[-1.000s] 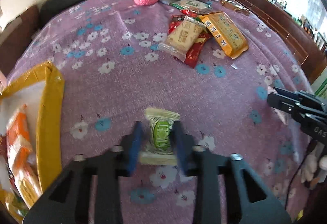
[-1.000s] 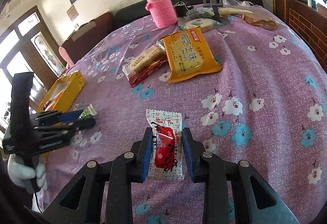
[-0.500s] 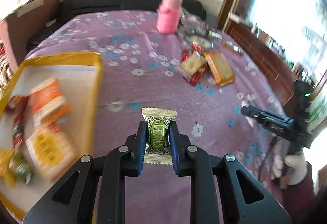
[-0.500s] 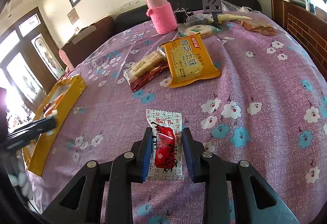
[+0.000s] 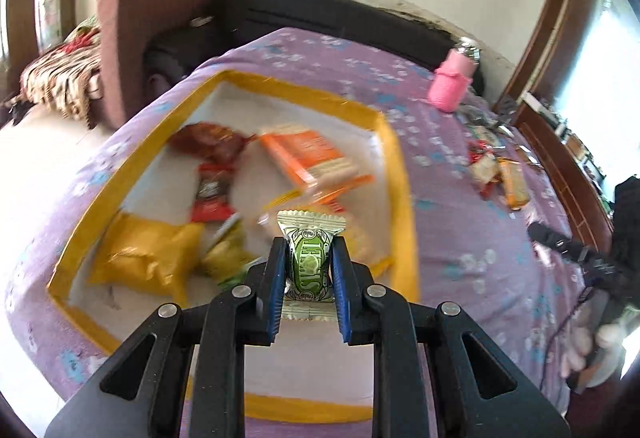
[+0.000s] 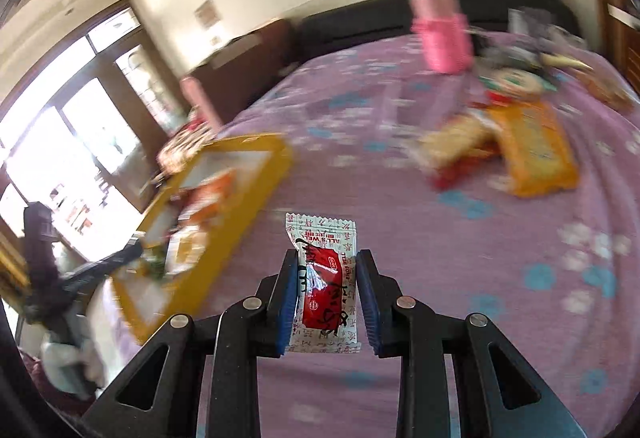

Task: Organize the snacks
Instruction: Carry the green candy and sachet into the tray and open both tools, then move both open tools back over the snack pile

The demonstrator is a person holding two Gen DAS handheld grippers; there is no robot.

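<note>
My left gripper (image 5: 308, 270) is shut on a green and white snack packet (image 5: 310, 262) and holds it above the yellow-rimmed tray (image 5: 396, 174), which holds several snack packs. My right gripper (image 6: 325, 290) is shut on a red and white snack packet (image 6: 324, 282) and holds it above the purple flowered cloth, right of the tray (image 6: 248, 198). The left gripper also shows at the left edge of the right wrist view (image 6: 100, 262). The right gripper also shows at the right edge of the left wrist view (image 5: 568, 246).
A pile of snack packs (image 6: 532, 146) lies on the cloth at the far right, with a pink-sleeved bottle (image 6: 442, 34) behind it. A dark sofa (image 5: 340, 18) and a brown chair (image 5: 132, 22) stand beyond the table. The view is blurred by motion.
My left gripper has swung left with the green packet, from over the cloth to over the tray. My right gripper has lifted and turned left toward the tray with the red packet.
</note>
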